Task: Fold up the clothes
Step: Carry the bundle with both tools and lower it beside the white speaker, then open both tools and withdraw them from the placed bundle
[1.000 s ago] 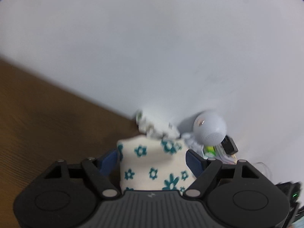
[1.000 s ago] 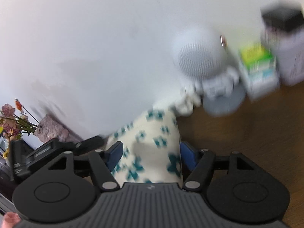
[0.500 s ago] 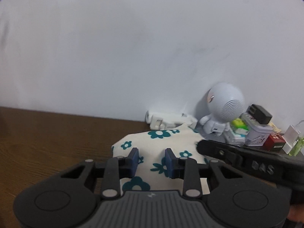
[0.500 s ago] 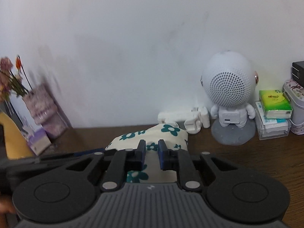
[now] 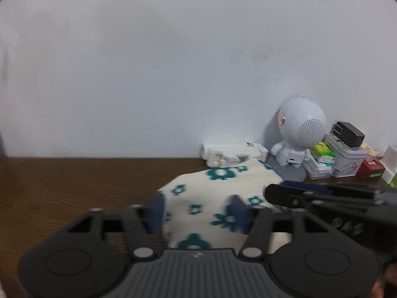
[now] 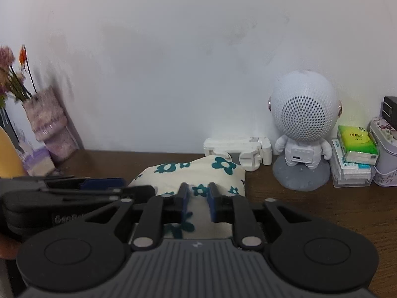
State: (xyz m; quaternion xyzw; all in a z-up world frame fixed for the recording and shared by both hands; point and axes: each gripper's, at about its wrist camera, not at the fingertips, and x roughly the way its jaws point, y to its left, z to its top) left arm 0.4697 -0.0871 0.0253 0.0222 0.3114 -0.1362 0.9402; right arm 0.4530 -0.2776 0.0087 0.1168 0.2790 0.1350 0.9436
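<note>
The left gripper [image 5: 197,209] stands wide open, its blue pads spread over the near part of the flowered cloth [image 5: 218,198], gripping nothing. The right gripper [image 6: 197,200] has its pads set a narrow gap apart over the same cloth [image 6: 198,173]; whether they pinch any fabric I cannot tell, since the near edge of the cloth is hidden under the gripper body.

The cloth, cream with teal flowers, lies bunched on the brown tabletop [image 6: 322,211], its far end touching a white plastic clip stand [image 6: 238,150] by the wall. Just right of the cloth stands a round-headed white robot speaker [image 6: 304,124] on a grey base, then tissue packs [image 6: 357,144] and a tin [image 6: 385,156] cut off at the edge. Well left of the cloth, a blurred vase of flowers [image 6: 47,124]. Lettering on the tissue packs is too small to read.
</note>
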